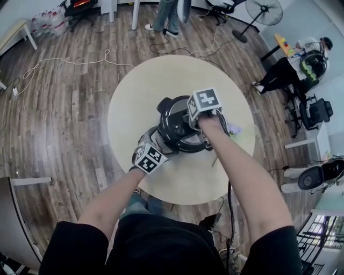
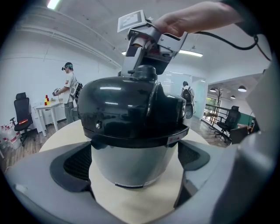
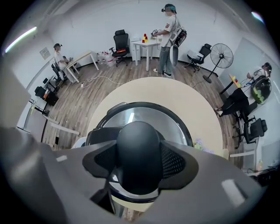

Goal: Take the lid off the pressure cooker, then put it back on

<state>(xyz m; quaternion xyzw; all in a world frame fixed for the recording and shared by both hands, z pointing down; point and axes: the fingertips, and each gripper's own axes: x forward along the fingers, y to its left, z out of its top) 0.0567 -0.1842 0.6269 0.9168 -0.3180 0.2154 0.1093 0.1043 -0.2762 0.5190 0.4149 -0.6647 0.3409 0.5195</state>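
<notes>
A pressure cooker [image 1: 173, 129] with a silver body [image 2: 135, 168] and a black lid [image 2: 127, 109] stands in the middle of a round pale table [image 1: 134, 107]. The lid sits on the body. My left gripper [image 2: 136, 162] comes in low from the near left, its pads [image 2: 78, 164] against both sides of the body. My right gripper [image 3: 139, 165] points steeply down over the lid [image 3: 144, 114] and is shut on the round black knob [image 3: 139, 153] on top. In the head view the right gripper [image 1: 194, 122] is under its marker cube and the left gripper [image 1: 157, 138] is at the cooker's near-left flank.
A small pale object [image 1: 234, 129] lies on the table right of the cooker. A cable [image 1: 230, 196] hangs off the near edge. Around the table are wooden floor, a standing fan [image 1: 263, 12], office chairs, a seated person [image 1: 285, 72] and a standing person [image 3: 168, 39].
</notes>
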